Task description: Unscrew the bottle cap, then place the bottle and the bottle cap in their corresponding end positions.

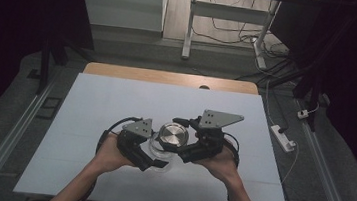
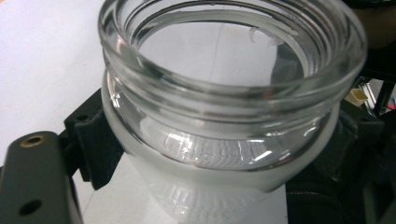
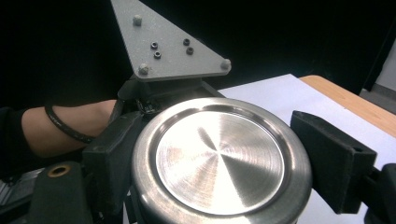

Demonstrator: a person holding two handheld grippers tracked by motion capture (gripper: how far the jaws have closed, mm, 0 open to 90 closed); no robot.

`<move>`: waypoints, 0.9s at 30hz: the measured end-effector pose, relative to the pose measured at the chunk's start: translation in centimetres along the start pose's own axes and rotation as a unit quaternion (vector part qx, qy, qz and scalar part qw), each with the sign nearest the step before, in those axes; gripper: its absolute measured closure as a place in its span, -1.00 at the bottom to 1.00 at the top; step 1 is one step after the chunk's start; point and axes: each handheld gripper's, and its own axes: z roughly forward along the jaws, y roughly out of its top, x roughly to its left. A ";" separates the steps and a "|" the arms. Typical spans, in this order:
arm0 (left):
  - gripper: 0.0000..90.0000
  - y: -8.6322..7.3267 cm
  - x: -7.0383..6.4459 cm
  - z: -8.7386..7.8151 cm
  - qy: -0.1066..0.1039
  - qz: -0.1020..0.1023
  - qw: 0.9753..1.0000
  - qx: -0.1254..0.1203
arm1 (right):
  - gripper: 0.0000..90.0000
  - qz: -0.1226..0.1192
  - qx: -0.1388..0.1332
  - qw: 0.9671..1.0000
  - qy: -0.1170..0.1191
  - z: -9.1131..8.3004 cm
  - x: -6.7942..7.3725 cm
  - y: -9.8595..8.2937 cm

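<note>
A clear glass jar (image 1: 157,151) with a threaded, uncovered mouth (image 2: 224,88) is clamped at its neck by my left gripper (image 1: 153,156), whose black pads (image 2: 95,144) press on both sides of it. My right gripper (image 1: 175,139) is shut on a round brushed-metal lid (image 1: 173,134), held flat side up between its pads (image 3: 334,156). In the high view the lid hovers just beyond and to the right of the jar, over the middle of the table. In the right gripper view the left gripper's grey plate (image 3: 163,44) rises right behind the lid (image 3: 219,158).
A white sheet (image 1: 116,104) covers the table, with a wooden edge (image 1: 169,77) at the far side. Beyond stand white desk legs (image 1: 190,26) and loose cables. A white power strip (image 1: 283,137) lies on the floor at the right.
</note>
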 end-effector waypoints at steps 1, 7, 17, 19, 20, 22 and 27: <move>-0.65 0.0 0.0 0.0 0.003 -0.002 1.000 0.000 | -0.57 0.001 -0.001 1.000 -0.004 -0.1 -0.1 0.0; -0.65 -0.4 0.6 -0.2 0.026 -0.014 1.000 -0.001 | -0.57 0.003 -0.001 1.000 -0.008 -0.2 -0.1 -0.2; -0.65 -1.8 2.4 -0.8 0.071 -0.058 0.996 -0.020 | -0.57 -0.014 0.008 1.000 -0.009 0.2 1.1 -0.5; -0.65 -1.9 2.5 -0.8 0.074 -0.060 0.995 -0.021 | -0.57 -0.013 0.010 1.000 -0.007 0.4 1.2 -0.7; -0.65 -2.0 2.7 -0.9 0.082 -0.062 0.995 -0.021 | -0.57 -0.012 0.012 1.000 -0.007 0.6 1.2 -0.8; -0.65 -2.0 2.7 -0.9 0.085 -0.063 0.994 -0.021 | -0.57 -0.013 0.016 1.000 -0.008 0.8 1.3 -1.1; -0.65 -2.0 3.0 -1.1 0.093 -0.063 0.993 -0.024 | -0.57 -0.016 0.025 1.000 -0.009 1.3 1.6 -1.6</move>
